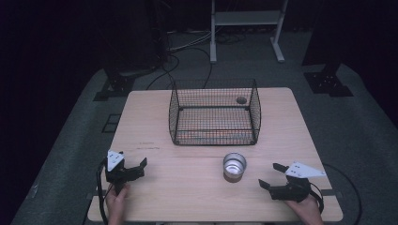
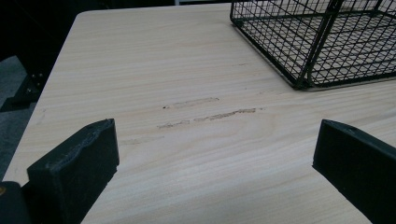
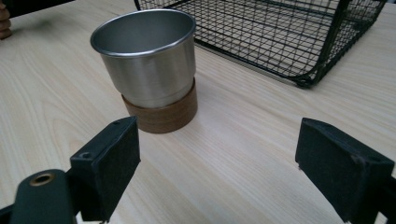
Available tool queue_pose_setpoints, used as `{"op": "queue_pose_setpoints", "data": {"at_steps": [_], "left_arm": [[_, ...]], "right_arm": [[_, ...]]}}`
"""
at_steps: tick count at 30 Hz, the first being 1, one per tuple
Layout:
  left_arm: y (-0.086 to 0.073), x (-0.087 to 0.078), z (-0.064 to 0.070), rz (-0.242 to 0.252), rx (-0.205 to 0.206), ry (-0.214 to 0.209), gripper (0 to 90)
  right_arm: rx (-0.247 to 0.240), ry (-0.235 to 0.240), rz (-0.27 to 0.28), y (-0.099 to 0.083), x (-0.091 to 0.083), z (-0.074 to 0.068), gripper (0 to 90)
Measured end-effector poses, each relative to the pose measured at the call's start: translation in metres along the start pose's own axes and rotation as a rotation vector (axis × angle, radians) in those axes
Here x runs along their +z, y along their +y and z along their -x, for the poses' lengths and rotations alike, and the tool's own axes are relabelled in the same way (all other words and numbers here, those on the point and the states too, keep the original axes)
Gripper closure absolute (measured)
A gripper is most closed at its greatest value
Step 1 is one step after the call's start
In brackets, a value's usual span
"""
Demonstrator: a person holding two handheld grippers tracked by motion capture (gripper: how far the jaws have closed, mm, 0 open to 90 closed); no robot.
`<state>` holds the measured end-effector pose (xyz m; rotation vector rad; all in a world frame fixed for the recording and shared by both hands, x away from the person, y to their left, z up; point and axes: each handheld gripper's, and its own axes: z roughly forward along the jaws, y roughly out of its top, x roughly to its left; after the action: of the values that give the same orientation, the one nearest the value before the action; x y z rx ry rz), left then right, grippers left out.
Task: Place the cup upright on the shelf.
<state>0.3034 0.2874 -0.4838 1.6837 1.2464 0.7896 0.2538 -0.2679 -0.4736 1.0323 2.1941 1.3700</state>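
Both tools, right tool (image 3: 217, 161) and left tool (image 2: 215, 156), gape empty; shiny steel cup on brown wooden base (image 3: 148, 70) at eleven o'clock of the right one looks light, rigid, slippery: grip its wall.

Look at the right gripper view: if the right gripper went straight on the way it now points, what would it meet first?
Probably the steel cup on its wooden base; the open right gripper aims slightly to one side of it, so it might pass by and reach the wire basket.

One steel cup (image 1: 234, 165) on one wooden coaster (image 3: 163, 115), one wire basket (image 1: 214, 112) at twelve o'clock, one bench (image 1: 197, 197), and two claws: left (image 1: 136, 168), right (image 1: 272, 175).
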Motion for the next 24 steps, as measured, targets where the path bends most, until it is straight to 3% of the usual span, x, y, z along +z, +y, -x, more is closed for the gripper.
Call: {"op": "queue_pose_setpoints", "data": {"at_steps": [10, 24], "left_arm": [[0.000, 0.000, 0.000, 0.001, 0.001, -0.001, 0.0], [0.000, 0.000, 0.000, 0.000, 0.005, 0.000, 0.0]], "right_arm": [[-0.044, 0.024, -0.013, 0.004, 0.006, -0.011, 12.7], [-0.055, 0.063, -0.030, 0.008, 0.013, -0.018, 11.4]]}}
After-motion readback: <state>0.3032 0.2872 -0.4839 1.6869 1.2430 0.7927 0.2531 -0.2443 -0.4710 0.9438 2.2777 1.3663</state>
